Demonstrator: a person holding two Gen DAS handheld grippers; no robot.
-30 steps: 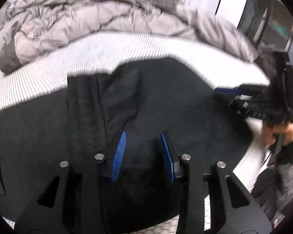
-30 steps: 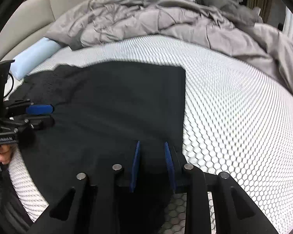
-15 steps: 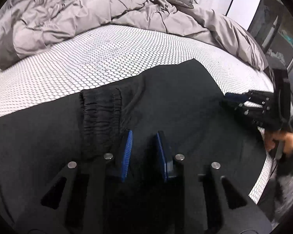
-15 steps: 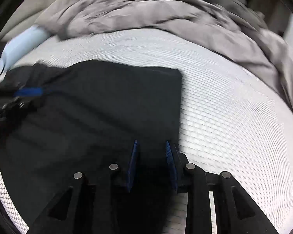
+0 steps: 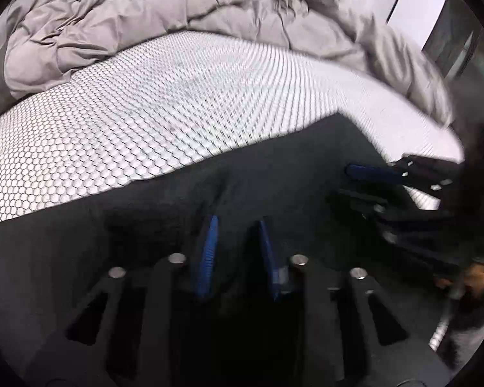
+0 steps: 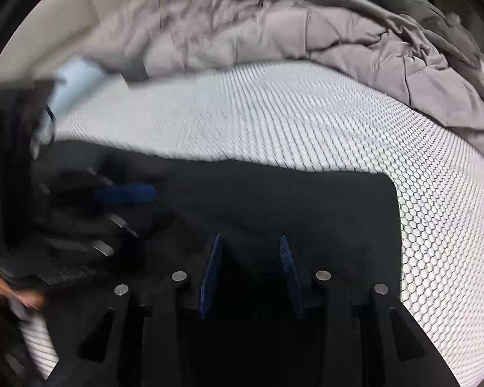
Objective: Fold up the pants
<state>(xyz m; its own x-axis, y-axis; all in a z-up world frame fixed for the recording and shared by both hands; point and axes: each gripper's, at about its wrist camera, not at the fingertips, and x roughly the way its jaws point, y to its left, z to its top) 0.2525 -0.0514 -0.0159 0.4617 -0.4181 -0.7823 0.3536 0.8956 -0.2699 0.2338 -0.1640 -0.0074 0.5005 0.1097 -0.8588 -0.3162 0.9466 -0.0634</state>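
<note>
1 pair of black pants (image 5: pixel 274 174) lies flat on the honeycomb-patterned mattress (image 5: pixel 164 103) of the bed, folded over so its squared corner sits toward the right in the right wrist view (image 6: pixel 306 200). 2 grippers over it: left gripper (image 5: pixel 237 222) low above the cloth, blue fingers (image 5: pixel 209 248) apart with dark fabric showing between them, not pinching anything I can make out; right gripper (image 6: pixel 251 242) likewise spread, fingers (image 6: pixel 287 264) wider than 0.5 s ago, released. 1 rumpled grey duvet (image 5: pixel 151 13) heaped at the far side, 1 pale blue pillow (image 6: pixel 77 80) at the left edge, blurred. No readable writing. Versus 0.5 s ago, the elastic waistband that showed left of the left gripper is no longer visible, and both grippers sit closer together, each appearing bigger in the other's view.
</note>
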